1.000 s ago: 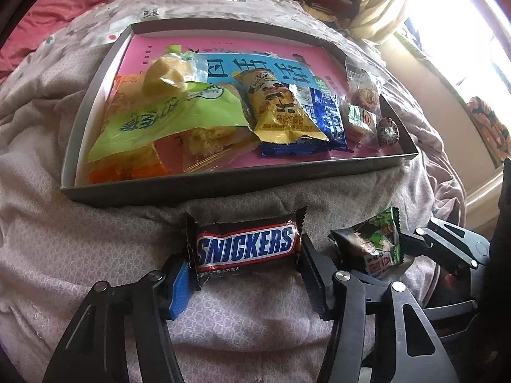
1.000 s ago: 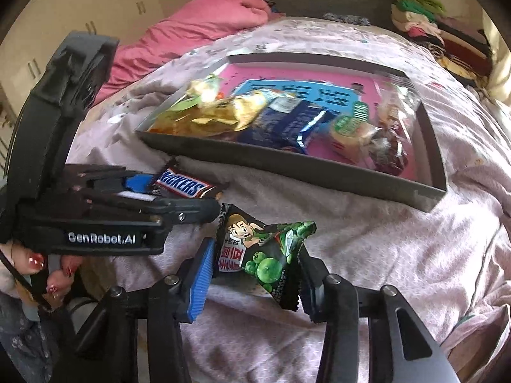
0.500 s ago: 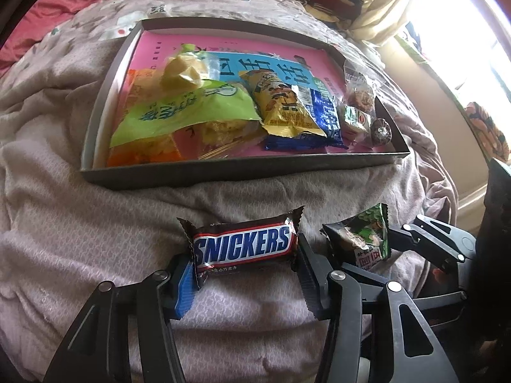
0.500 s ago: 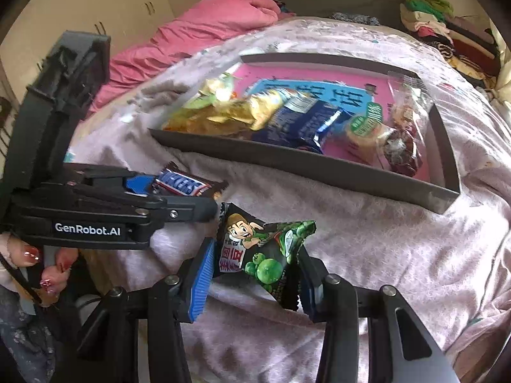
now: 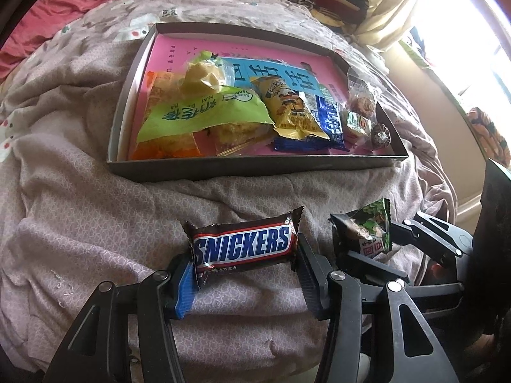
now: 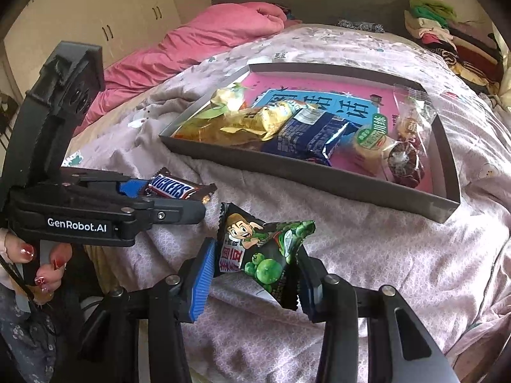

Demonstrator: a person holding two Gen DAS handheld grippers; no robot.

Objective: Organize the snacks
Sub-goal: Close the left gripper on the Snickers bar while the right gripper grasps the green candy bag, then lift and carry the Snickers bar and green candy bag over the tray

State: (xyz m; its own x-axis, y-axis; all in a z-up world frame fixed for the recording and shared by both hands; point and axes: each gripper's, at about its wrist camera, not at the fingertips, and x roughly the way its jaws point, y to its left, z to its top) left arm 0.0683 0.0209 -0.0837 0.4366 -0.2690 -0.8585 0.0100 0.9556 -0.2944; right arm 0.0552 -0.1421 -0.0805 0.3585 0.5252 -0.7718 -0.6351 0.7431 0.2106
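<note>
My left gripper (image 5: pixel 244 274) is shut on a Snickers bar (image 5: pixel 243 245), held by its two ends above the bedspread. My right gripper (image 6: pixel 254 276) is shut on a small black and green pea snack packet (image 6: pixel 260 250). Both hang side by side in front of the grey tray (image 5: pixel 255 167), which has a pink floor and holds several snack bags. The right wrist view shows the left gripper (image 6: pixel 179 196) with the Snickers bar (image 6: pixel 171 188) at its left. The left wrist view shows the pea packet (image 5: pixel 367 231) at its right.
The tray (image 6: pixel 319 180) lies on a lilac patterned bedspread (image 5: pixel 80 207). A pink quilt (image 6: pixel 198 41) is bunched at the far left, folded clothes (image 6: pixel 447 38) are stacked at the far right. A hand with red nails (image 6: pixel 38 265) grips the left tool.
Both packets stay gripped. In the left wrist view the tray has slid to the right and looks farther away; the right wrist view has tilted up a little.
</note>
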